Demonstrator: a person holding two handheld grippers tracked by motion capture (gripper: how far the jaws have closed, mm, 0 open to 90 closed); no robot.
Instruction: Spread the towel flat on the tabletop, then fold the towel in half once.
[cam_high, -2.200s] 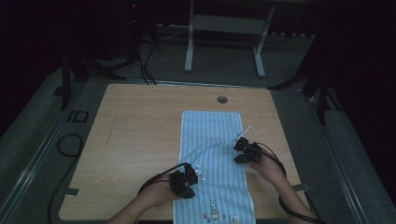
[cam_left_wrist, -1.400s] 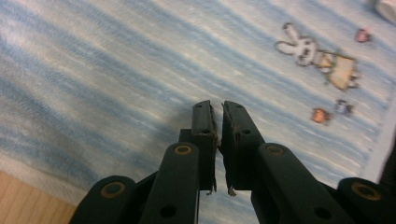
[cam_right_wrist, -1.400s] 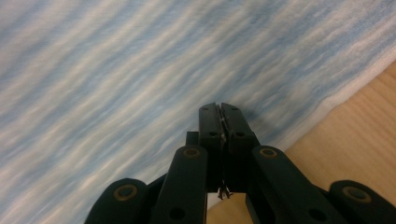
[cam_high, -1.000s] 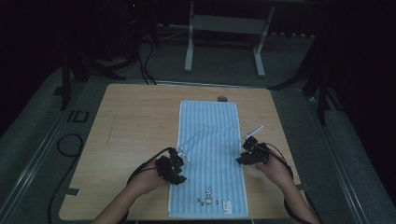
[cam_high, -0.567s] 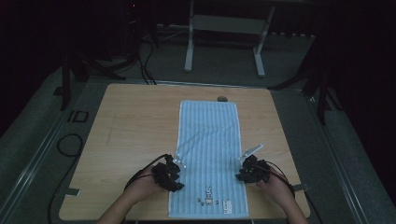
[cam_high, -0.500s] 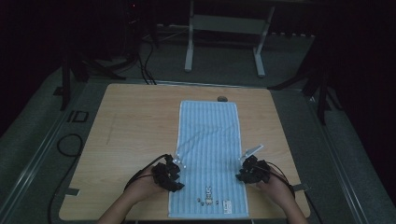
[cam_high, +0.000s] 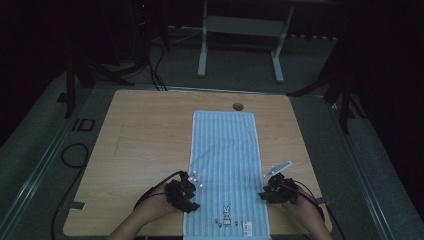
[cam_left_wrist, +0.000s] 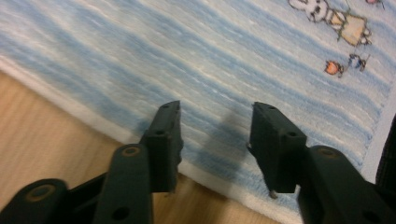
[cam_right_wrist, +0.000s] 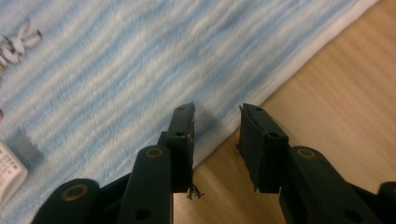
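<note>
A blue and white striped towel (cam_high: 224, 160) lies flat and lengthwise on the wooden table (cam_high: 145, 135), with a small rabbit print (cam_high: 227, 218) near its near end. My left gripper (cam_high: 186, 194) is at the towel's left edge near the front, open, its jaws over the hem (cam_left_wrist: 140, 130). My right gripper (cam_high: 267, 192) is at the towel's right edge, open, its jaws astride the hem (cam_right_wrist: 243, 112). The rabbit print (cam_left_wrist: 334, 16) and a white label (cam_right_wrist: 9, 165) lie on the towel in the gripper views. Nothing is held.
A round cable hole (cam_high: 238, 106) sits in the table just beyond the towel's far end. A white desk frame (cam_high: 240, 30) stands behind the table on the dark floor. Cables (cam_high: 72, 155) run along the left side.
Both grippers have drawn back toward the near end of the towel and settled at its left and right edges. The towel now lies flat and straight.
</note>
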